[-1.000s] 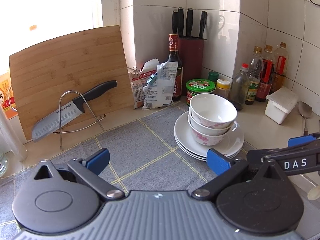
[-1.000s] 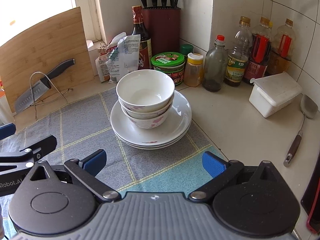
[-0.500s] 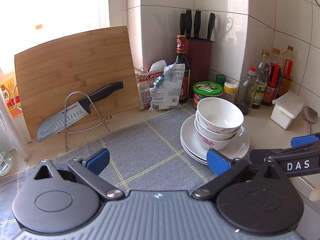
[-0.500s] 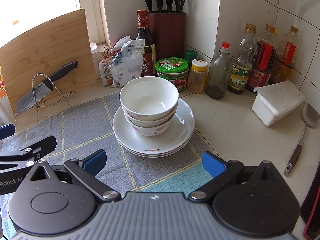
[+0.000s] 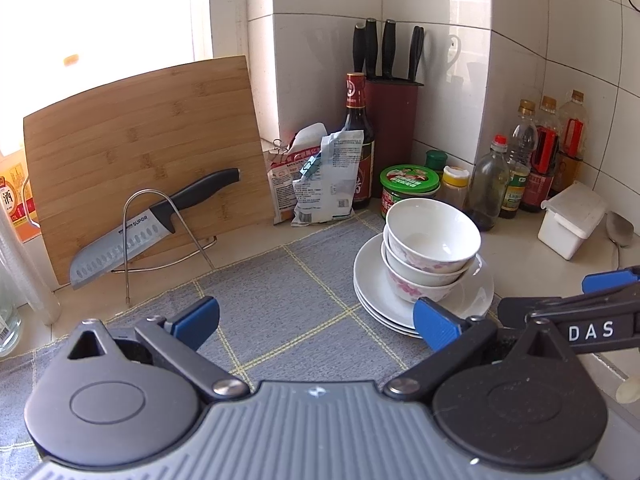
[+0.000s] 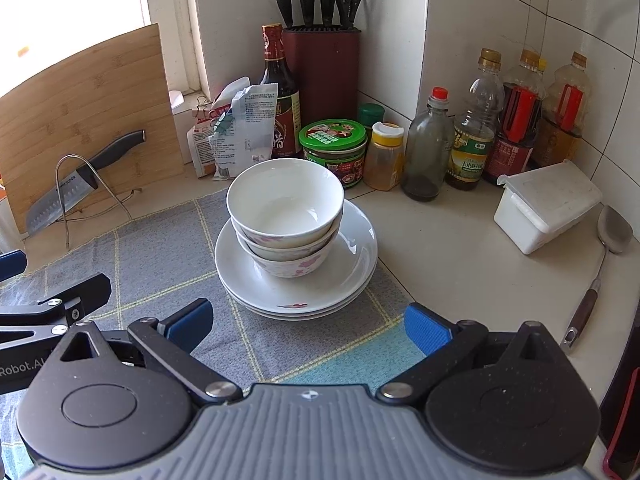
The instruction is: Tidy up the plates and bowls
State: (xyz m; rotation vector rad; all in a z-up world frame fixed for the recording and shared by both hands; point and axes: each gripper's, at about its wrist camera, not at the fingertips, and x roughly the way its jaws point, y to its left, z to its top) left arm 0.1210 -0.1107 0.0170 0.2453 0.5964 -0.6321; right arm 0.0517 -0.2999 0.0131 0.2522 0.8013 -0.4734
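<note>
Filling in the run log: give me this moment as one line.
left tool: open, empty | right tool: open, empty | bowls: stacked on plates | plates: on mat

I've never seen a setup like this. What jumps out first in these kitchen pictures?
First, the bowls, nested and standing on stacked white plates on a grey checked cloth in the counter's middle. Near the camera, the right gripper spreads its blue-tipped fingers wide, empty, just short of the plates. Off to the left, a big knife rests in a wire rack against a leaning wooden cutting board.
</note>
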